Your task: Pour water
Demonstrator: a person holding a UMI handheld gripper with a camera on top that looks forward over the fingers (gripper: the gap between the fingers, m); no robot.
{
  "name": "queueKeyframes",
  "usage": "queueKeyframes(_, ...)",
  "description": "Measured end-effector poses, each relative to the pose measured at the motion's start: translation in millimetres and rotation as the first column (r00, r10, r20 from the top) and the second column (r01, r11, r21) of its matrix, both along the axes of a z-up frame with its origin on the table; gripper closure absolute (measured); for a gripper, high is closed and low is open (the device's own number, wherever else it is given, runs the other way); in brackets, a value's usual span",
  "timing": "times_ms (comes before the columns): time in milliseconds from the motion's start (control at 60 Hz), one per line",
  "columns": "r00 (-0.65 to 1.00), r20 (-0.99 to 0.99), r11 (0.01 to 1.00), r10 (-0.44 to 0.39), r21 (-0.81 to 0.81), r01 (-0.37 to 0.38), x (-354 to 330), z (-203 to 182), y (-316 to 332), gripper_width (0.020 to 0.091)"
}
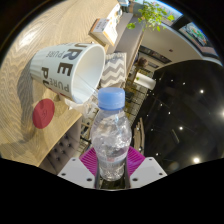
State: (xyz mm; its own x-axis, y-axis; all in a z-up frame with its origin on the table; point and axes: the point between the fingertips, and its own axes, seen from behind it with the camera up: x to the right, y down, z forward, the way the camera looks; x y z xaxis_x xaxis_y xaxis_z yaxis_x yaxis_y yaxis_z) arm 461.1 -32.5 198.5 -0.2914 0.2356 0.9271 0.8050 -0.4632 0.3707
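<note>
My gripper (111,166) is shut on a clear plastic water bottle (110,135) with a blue cap (109,98); both magenta pads (90,160) press on its lower body. The view is tilted. Just beyond the cap, up and to the left, a white paper cup (66,68) with dark lettering lies on its side relative to the view, its open mouth facing the bottle's cap. The bottle holds water and its cap is on. The cup rests on a light wooden table (30,125).
A red round thing (43,113) sits on the wooden table below the cup. A patterned cushion or chair (116,68) stands beyond the cup. A glossy dark floor (180,100) spreads to the right, with a green plant (152,12) far off.
</note>
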Motion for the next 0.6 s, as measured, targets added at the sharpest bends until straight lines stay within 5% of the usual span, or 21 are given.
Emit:
queueKeyframes(300,0.995,-0.097,1.0,-0.019,-0.012,0.018,-6.7,-3.2,-1.6,0.0766)
queueKeyframes(467,0.909,-0.417,0.997,-0.008,0.071,0.041,-9.9,5.1,-5.0,0.0766)
queueKeyframes(600,0.684,-0.729,0.98,0.019,0.15,0.133,-7.9,12.4,-4.6,0.0763)
